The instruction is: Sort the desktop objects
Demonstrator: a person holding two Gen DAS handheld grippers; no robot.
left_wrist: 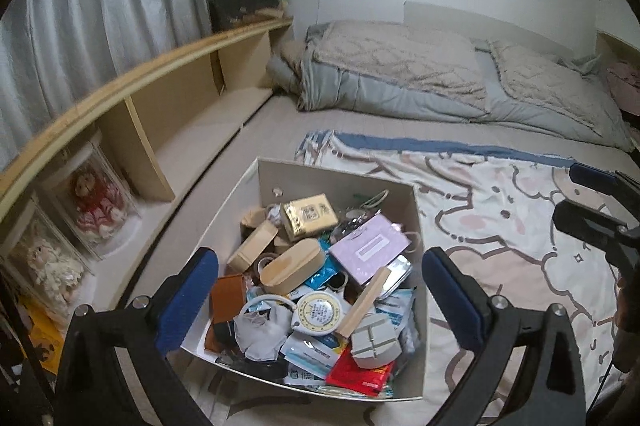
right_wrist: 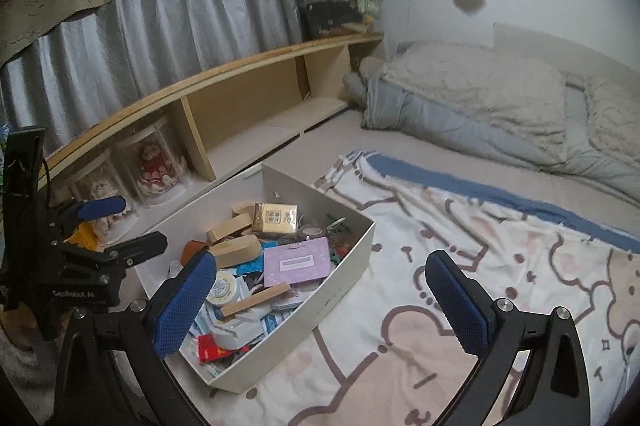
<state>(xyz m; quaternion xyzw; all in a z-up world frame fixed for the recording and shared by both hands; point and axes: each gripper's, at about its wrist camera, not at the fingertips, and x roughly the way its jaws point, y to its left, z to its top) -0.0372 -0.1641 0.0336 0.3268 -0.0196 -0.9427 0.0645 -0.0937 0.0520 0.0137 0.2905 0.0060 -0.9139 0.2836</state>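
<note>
White box (left_wrist: pixel 280 181), two wooden cases (left_wrist: pixel 294 266)

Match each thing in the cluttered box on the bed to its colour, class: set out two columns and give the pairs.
Things:
1. foil packet
2. card envelope
3. leather wallet
4. flat sachet

Colours:
A. red
B. gold
C. brown
D. lilac

Pairs: 1-B, 2-D, 3-C, 4-A

All four lie inside the white box.
</note>
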